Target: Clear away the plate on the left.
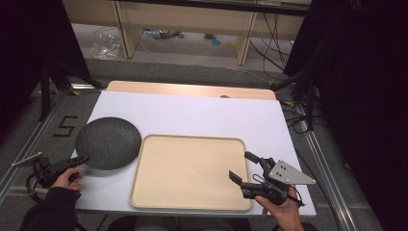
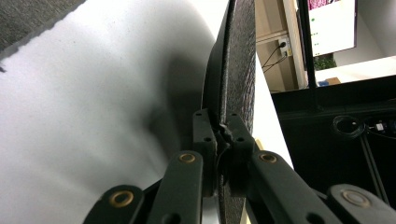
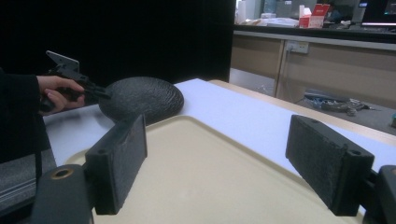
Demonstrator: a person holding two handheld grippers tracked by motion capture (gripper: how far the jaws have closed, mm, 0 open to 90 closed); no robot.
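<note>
A round dark textured plate [image 1: 108, 142] lies upside down on the white table top [image 1: 192, 113], left of a beige tray [image 1: 190, 172]. My left gripper [image 1: 84, 158] is shut on the plate's near left rim; in the left gripper view the jaws pinch the plate's edge [image 2: 236, 70] at the left gripper [image 2: 225, 135]. My right gripper [image 1: 242, 166] stands open over the tray's near right corner with nothing between its pads [image 3: 119, 161]. The right gripper view shows the plate [image 3: 142, 98] far left, with the left gripper [image 3: 103, 95] on it, and the tray [image 3: 201, 172] below the right gripper [image 3: 224, 168].
The white top ends at a wooden strip [image 1: 192, 90] along the far side. Black stands [image 1: 45, 82] and cables [image 1: 300, 115] flank the table on the grey floor. A wooden bench frame [image 1: 187, 24] stands beyond.
</note>
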